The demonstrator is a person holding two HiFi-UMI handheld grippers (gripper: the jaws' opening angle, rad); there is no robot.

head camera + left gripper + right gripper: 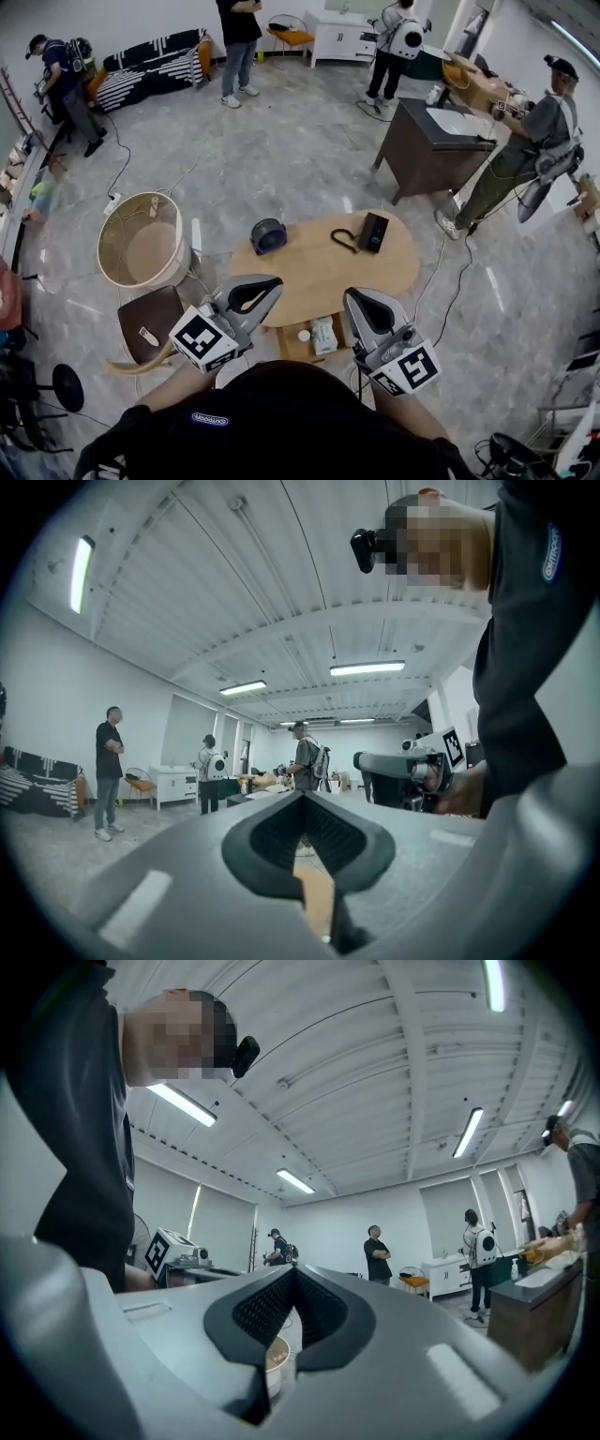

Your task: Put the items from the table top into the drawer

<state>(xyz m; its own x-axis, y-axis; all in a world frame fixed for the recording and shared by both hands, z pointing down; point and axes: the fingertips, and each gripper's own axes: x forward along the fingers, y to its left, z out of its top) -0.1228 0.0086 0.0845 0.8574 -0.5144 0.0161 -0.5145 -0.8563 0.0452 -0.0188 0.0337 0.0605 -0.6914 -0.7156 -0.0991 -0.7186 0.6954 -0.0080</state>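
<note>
An oval wooden table carries a dark blue round object, a black box and a black looped cable. At its near edge an open wooden drawer holds a white packet and a small white round item. My left gripper hangs over the table's near left edge, jaws together and empty. Over the near right edge, my right gripper is likewise shut on nothing. Both point level, away from the table top.
A round wicker basket and a brown stool stand left of the table. A dark desk is at the back right. Several people stand around the room, and cables run across the floor.
</note>
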